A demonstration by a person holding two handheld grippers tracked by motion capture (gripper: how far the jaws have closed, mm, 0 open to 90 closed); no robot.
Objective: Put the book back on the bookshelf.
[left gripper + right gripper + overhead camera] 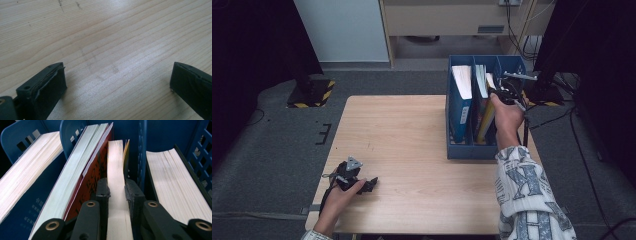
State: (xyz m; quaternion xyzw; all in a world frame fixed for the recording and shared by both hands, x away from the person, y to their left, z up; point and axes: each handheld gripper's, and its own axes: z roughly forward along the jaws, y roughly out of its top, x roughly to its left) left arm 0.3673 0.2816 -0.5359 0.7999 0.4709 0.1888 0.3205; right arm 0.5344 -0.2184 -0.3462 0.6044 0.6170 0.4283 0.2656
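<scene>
High view, from above the person's side: at the near left corner of the pale wooden desk point(412, 145), the left hand point(343, 192) lies low on the surface, forearm coming in from the bottom edge, wrist flat, with the left tongs point(371, 184) pointing right across the wood. Left gripper view looks along those tongs point(117, 82), which stand spread wide over bare grain, nothing between them.

Across the desk to the right stands a blue file rack point(462, 150) at the far right edge, its compartments holding upright books. A thick blue book point(460, 107) fills the leftmost compartment. The right hand point(507, 117), in a white sleeve with a grey printed pattern point(524, 195), reaches forward and up from the bottom right, forearm stretched, wrist raised above the rack, so that the right tongs point(497, 92) point down into the rack's top near its middle.

Right gripper view shows what they hold: the right tongs point(117, 192) are pinching a thin yellow-covered book point(116, 165) by its page edge, one pad on each side. That book stands upright in the middle compartment, just beside a red-covered book point(93, 177) on its left and against the blue divider point(141, 150) on its right. Another pale-paged book point(175, 180) stands in the next compartment further right.
</scene>
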